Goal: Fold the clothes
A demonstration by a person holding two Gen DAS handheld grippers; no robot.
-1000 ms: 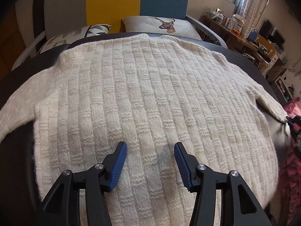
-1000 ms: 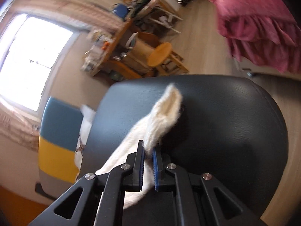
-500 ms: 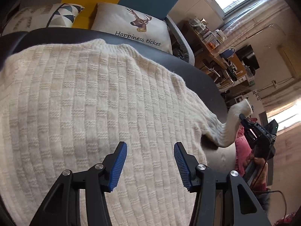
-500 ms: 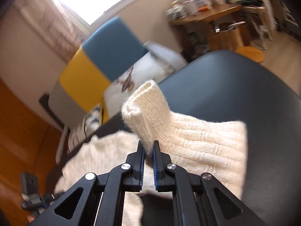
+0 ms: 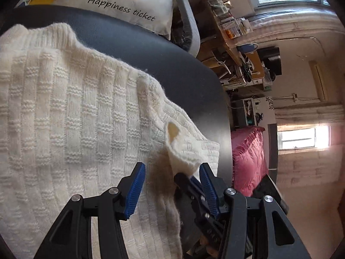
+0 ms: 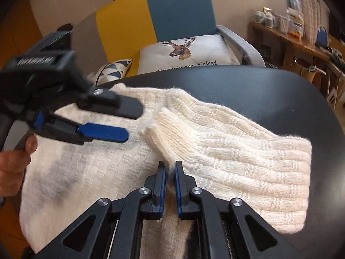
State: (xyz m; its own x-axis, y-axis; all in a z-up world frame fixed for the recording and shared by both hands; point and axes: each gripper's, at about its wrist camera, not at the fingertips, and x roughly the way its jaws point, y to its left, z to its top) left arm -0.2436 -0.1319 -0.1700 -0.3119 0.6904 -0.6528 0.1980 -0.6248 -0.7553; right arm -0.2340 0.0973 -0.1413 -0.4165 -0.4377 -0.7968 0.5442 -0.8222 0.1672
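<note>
A cream knitted sweater (image 5: 64, 118) lies spread flat on a black table (image 5: 172, 64). Its right sleeve (image 6: 237, 151) is folded inward across the body. My right gripper (image 6: 170, 170) is shut on the ribbed sleeve cuff (image 6: 159, 138), holding it just above the body; in the left wrist view its tip (image 5: 185, 179) shows with the cuff (image 5: 183, 151). My left gripper (image 5: 171, 172) stands open over the sweater, close beside the cuff, with no pad touching cloth. In the right wrist view the left gripper (image 6: 133, 123) hovers to the left, held by a hand (image 6: 13, 164).
Behind the table stands an armchair (image 6: 179, 10) with a yellow and blue back and a deer cushion (image 6: 185, 51). A cluttered wooden desk (image 6: 297, 41) runs along the right wall. Pink bedding (image 5: 248, 157) lies past the table's right edge. Bare table (image 6: 269, 90) lies right of the sleeve.
My right gripper has carried the sleeve cuff from the table's right edge in over the sweater body and rolled upright. My left gripper has swung right to beside the cuff, still open.
</note>
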